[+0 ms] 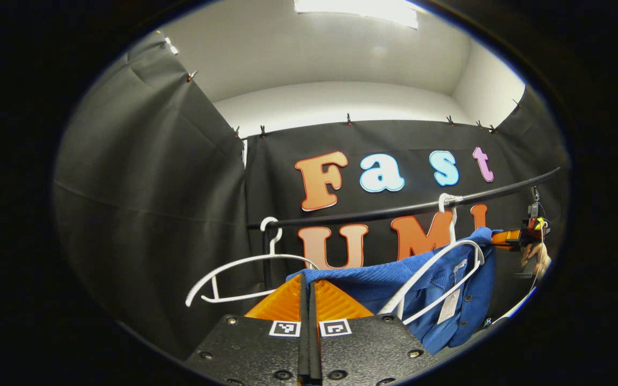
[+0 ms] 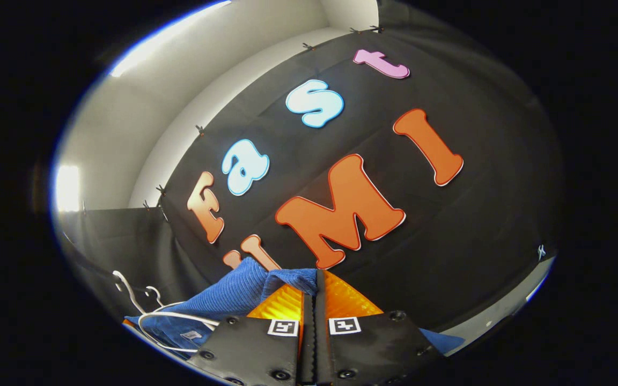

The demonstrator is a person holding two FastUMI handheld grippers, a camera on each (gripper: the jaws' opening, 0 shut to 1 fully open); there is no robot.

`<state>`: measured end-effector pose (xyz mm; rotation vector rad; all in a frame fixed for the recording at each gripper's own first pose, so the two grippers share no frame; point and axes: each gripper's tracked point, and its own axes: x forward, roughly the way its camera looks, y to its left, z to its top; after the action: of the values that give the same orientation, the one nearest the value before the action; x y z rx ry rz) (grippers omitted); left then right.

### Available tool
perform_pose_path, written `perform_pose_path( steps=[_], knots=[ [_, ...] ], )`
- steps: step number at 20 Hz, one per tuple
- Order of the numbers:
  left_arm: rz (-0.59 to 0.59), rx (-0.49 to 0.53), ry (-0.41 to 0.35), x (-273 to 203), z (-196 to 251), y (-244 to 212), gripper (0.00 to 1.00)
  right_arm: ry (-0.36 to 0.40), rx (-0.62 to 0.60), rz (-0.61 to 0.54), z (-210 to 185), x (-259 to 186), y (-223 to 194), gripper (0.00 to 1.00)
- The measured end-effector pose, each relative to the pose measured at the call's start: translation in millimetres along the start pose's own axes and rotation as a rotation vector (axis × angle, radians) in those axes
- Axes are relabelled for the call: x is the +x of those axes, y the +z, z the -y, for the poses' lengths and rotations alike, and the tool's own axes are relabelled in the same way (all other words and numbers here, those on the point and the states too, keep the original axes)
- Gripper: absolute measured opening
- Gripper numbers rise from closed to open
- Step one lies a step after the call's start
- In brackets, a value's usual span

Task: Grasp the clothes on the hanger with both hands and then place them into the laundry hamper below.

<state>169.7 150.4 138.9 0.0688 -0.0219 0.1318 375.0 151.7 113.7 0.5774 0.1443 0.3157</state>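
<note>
A blue ribbed shirt hangs by a white hanger whose hook sits on the black rail. My left gripper is shut on the shirt's left shoulder edge. Its other shoulder is pulled up to the right gripper, farther off, held by a hand. In the right gripper view, the right gripper is shut on a fold of the blue shirt, which trails down and left over the white hanger. The hamper is hidden.
An empty white hanger hangs on the rail to the left of the shirt. Black cloth walls close in behind and on the left. A white wall and ceiling light are above.
</note>
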Motion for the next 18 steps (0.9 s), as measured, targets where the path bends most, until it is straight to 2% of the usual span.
perform_pose_path(
  steps=[5, 7, 13, 18],
  knots=[
    [-0.087, -0.06, -0.006, 7, -5, -50, 0.0, -0.004, -0.076, -0.038, 15, -5, -22, 0.07],
    [-0.098, -0.068, 0.0, 5, -8, -57, 0.0, 0.001, -0.104, -0.057, 17, -12, -33, 0.07],
    [-0.095, -0.076, 0.004, -21, -13, -76, 0.0, 0.013, -0.116, -0.139, 36, -41, -77, 0.07],
    [-0.149, -0.107, -0.005, -44, -12, -112, 0.0, 0.018, -0.111, -0.232, 53, -83, -122, 0.07]
  ],
)
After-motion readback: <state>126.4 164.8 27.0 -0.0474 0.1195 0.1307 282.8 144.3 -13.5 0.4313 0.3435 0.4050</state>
